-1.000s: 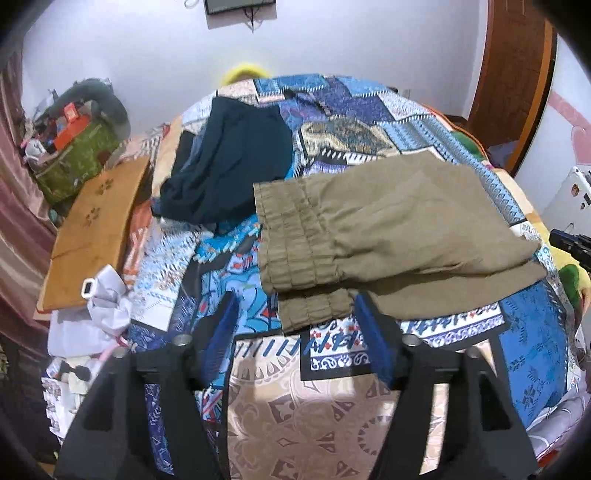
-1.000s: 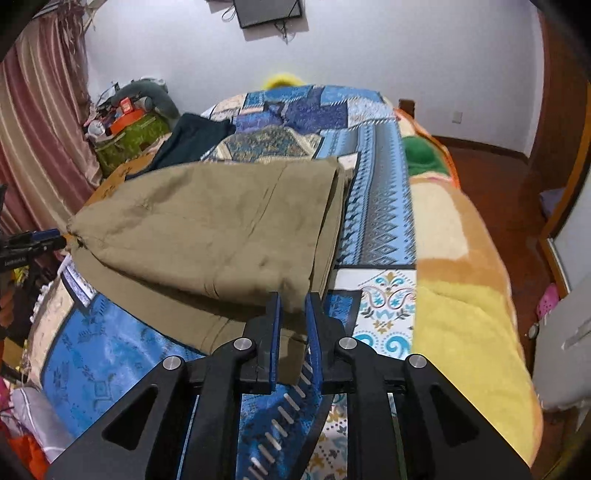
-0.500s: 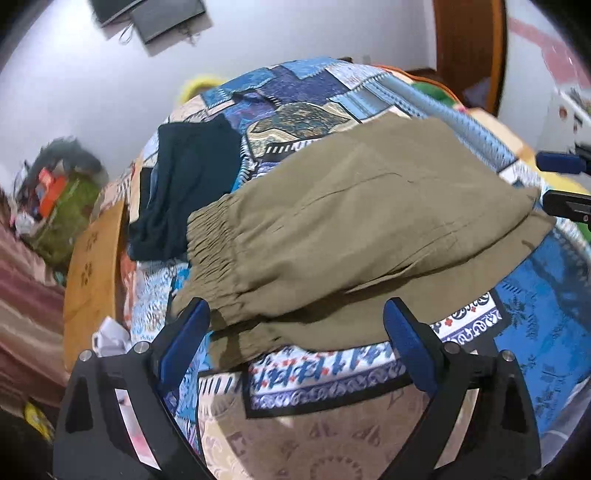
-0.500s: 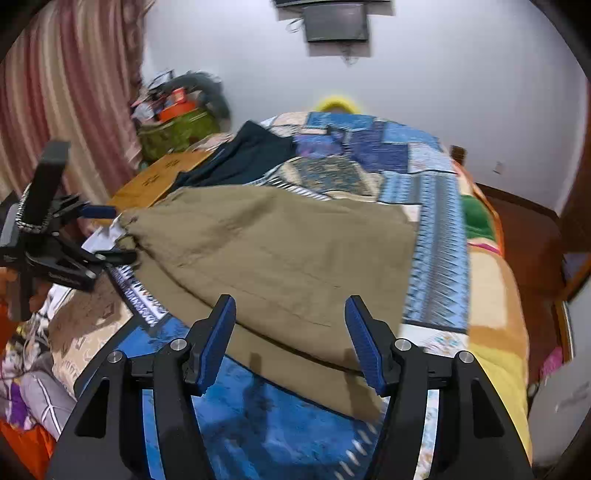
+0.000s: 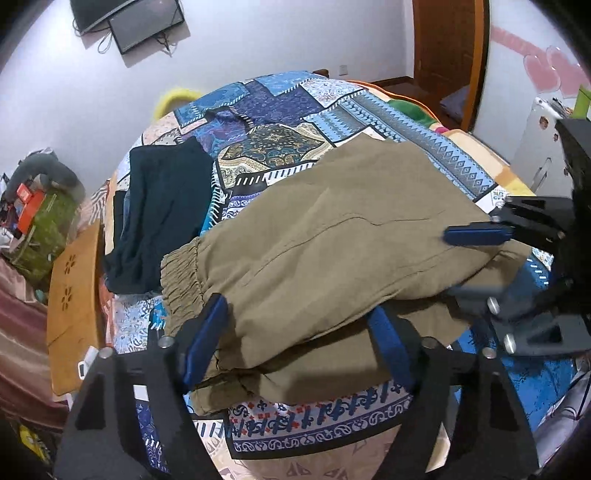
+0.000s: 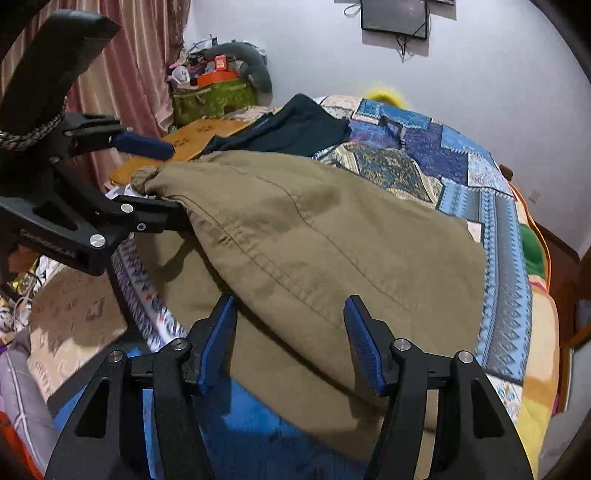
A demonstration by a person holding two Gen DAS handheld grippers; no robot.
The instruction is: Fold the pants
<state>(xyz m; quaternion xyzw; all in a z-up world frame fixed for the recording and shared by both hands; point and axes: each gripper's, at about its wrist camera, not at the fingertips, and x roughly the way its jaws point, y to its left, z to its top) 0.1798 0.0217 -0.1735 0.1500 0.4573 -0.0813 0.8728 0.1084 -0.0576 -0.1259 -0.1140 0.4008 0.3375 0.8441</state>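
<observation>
- Bedroom with white walls and a wall-mounted screen [image 5: 144,22]; patchwork bed [image 5: 280,107] serving as the folding surface, dark garment [image 5: 162,206] lying further back on it.
- Olive pants [image 5: 332,229] spread across the near half of the bed, already doubled over, elastic waistband at the left end and leg ends at the right.
- Changed within the last second: left tongs [image 5: 297,310] swung from hovering short of the waistband to straddling it; right tongs [image 6: 290,302], nearly clenched a second ago, sprung wide and shifted to the leg end.
- Both tongs now closing, cloth between the jaws of each, pads not yet pressing: released, grasping nothing so far.
- Seen from the opposite camera, 1 finger of each riding above the cloth and the other slipped beneath.
- Likely meaning: 1 fold finished, both ends being taken up for the next, probably end over end.
- Hard to make out: lower finger of each pair buried under fabric, so number of layers caught unclear.
- Right tongs partly smeared by motion in the left view.
- Near edge of the pants hidden behind the black tong frames; leg cuffs not distinguishable.
</observation>
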